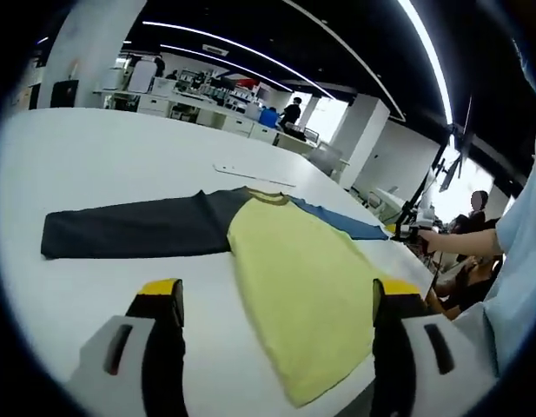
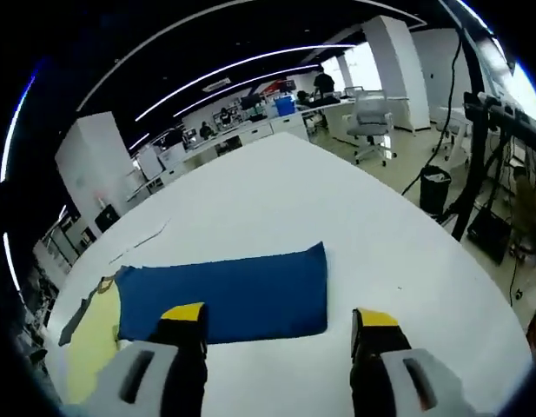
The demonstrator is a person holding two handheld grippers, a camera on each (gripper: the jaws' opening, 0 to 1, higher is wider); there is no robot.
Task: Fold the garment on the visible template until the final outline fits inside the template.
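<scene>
Open-plan lab: workbenches (image 1: 207, 109), office chair (image 2: 372, 117)

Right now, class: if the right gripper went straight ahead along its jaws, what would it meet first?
Probably the blue sleeve lying flat on the white table. The right gripper is open and points over its near edge, though its height above is unclear.

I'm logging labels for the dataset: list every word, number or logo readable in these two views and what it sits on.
None can be read.
The shirt, with its yellow body, dark sleeve and blue sleeve, shows no print.
The white table is bare of markings.
Distant desks and screens are too small and blurred to read.
</scene>
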